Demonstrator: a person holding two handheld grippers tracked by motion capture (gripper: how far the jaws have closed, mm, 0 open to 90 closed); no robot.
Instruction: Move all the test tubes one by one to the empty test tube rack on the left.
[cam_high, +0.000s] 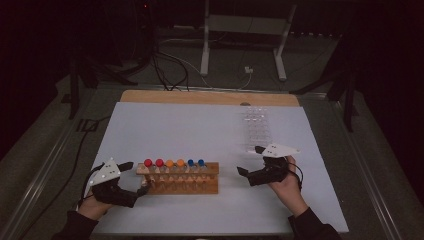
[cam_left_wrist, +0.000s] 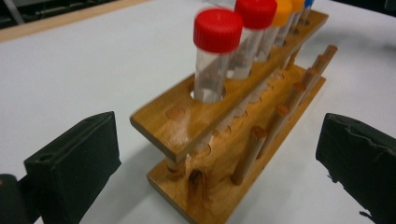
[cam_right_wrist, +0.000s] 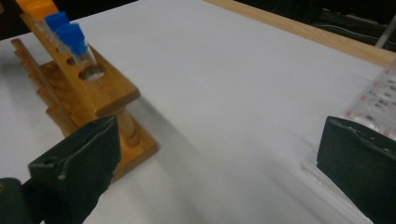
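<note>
Wooden tube rack (cam_high: 179, 178) sits near the front edge of the white worktop (cam_high: 200, 130), left of centre, long side parallel to that edge. Six capped tubes in its top board: two red (cam_high: 153, 163), two orange (cam_high: 175, 163), two blue (cam_high: 195, 163), left to right. Clear well plate (cam_high: 256, 128) lies toward the far right part of the worktop, well apart from the rack. Wide bare room across the middle and far left; a bare strip runs between rack and right edge. Wooden table edge shows beyond the far edge of the white sheet.

Left gripper (cam_high: 136, 177) is at the rack's left end, jaws spread wide, nothing clamped; the rack end sits between them without contact as far as I can tell. Right gripper (cam_high: 251, 161) hovers off the rack's right end, jaws apart and empty, near the well plate's front end.

Left gripper view gives detail: the nearest red-capped tube (cam_left_wrist: 215, 53) stands upright in the end hole, with a row of pegs (cam_left_wrist: 275, 123) on the lower board. Right gripper view shows the blue-capped tubes (cam_right_wrist: 70, 37) at the opposite rack end, plus the well plate's corner (cam_right_wrist: 378, 100), blurred.

Both hands come in from the front edge, forearms low, grippers pointing inward toward each other.
</note>
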